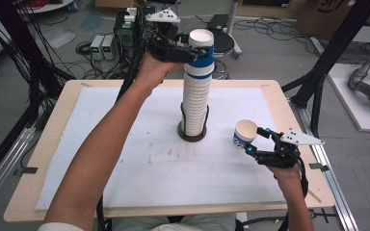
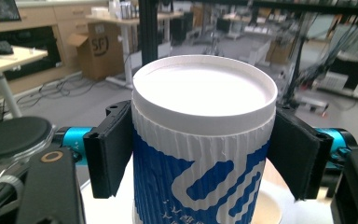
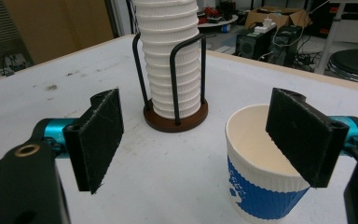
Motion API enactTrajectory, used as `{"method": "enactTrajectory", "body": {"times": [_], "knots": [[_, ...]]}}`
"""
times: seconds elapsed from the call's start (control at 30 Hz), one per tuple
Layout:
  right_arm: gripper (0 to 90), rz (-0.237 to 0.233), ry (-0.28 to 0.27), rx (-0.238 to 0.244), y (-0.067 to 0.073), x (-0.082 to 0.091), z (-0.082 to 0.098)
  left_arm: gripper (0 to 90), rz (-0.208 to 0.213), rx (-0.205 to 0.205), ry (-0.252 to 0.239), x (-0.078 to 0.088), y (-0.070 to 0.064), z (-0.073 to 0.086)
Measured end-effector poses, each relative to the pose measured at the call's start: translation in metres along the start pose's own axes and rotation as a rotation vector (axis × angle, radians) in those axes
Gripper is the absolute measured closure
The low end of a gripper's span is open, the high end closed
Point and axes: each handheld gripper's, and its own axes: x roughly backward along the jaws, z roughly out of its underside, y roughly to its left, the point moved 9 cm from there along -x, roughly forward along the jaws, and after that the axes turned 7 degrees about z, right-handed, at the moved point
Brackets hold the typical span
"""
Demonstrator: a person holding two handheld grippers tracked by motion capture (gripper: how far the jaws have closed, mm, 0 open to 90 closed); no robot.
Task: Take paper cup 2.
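My left gripper is raised above the far side of the table, its flat black pads clamped against both sides of the top cup. That cup is ribbed white paper with a wavy blue print and a smooth rolled rim, sitting bottom-up, so its flat, slightly recessed white base faces upward. It caps the stack of cups, a tall column of nested corrugated sleeves whose rims form tight horizontal rings. The stack stands upright in a holder with a round dark-brown base and thin black wire loops rising along its sides, near the middle of the white mat. The mat is matte, faintly stained, and lies on a pale wooden table with rounded corners.

Further right, my right gripper rests low near the table's right edge. Its jaws are spread and grip nothing: in the right gripper view one pad hangs clear over bare mat, while the other overlaps the rim of a single cup; whether it touches, I cannot tell. That cup stands mouth-up, cream inside, ribbed white and blue outside.
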Motion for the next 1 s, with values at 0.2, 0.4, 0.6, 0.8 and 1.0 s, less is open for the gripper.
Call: {"method": "enactTrajectory", "body": {"times": [0.2,0.4,0.6,0.8,1.0], "knots": [[19.5,-0.001,0.002,0.000,0.000,-0.001,0.001,27.4,-0.007,-0.005,-0.039,0.010,-0.002,-0.025],[19.4,-0.003,0.001,-0.001,0.000,-0.001,0.001,27.4,-0.010,-0.003,-0.084,0.022,-0.005,-0.044],[19.4,-0.005,-0.001,-0.004,0.000,-0.001,0.001,27.4,-0.017,-0.008,-0.113,0.037,-0.003,-0.053],[19.4,-0.009,-0.001,-0.006,0.001,-0.002,0.001,27.4,-0.030,-0.019,-0.133,0.058,0.000,-0.059],[19.4,-0.013,0.000,-0.009,0.003,-0.003,0.001,27.4,-0.032,-0.030,-0.149,0.085,0.000,-0.063]]}}
